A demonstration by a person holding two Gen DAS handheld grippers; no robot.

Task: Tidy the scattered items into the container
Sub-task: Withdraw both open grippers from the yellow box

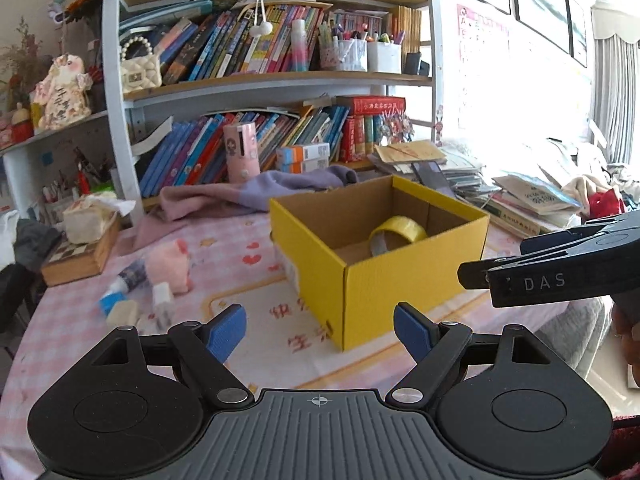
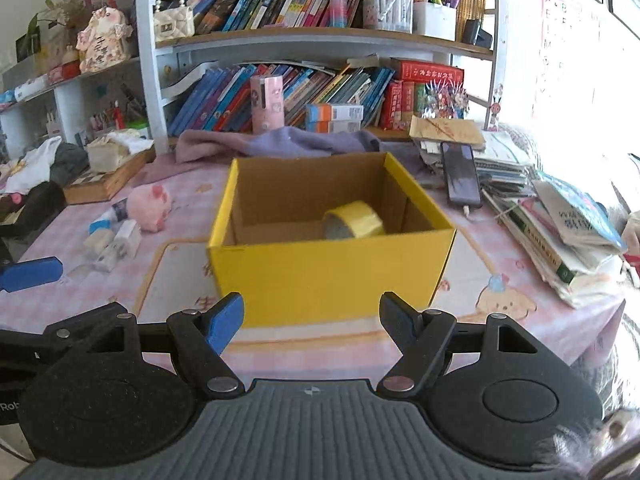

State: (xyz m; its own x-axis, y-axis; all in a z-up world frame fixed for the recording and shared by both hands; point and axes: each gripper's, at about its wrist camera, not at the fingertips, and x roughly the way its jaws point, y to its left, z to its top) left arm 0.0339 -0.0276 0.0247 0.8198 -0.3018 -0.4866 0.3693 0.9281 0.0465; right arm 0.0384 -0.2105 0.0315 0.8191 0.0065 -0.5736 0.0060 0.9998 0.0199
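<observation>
The yellow box (image 2: 332, 276) sits mid-desk, one tape roll (image 2: 354, 220) already inside. We hold the left gripper (image 1: 320, 330) and right gripper (image 2: 311, 322) with jaws wide and empty. Toward the desk's left edge we count one pink plush pig (image 2: 151, 207), one tube (image 2: 110, 216) and perhaps three small packets (image 2: 114, 244). Best approached low, one item per grip.

yellow box (image 2: 332, 272) open-topped, bare tablecloth (image 2: 176, 280) in front, book piles (image 2: 560, 240) right

Left gripper (image 1: 320, 330) jaws apart and empty, right gripper (image 2: 312, 322) likewise, both angled downward
</observation>
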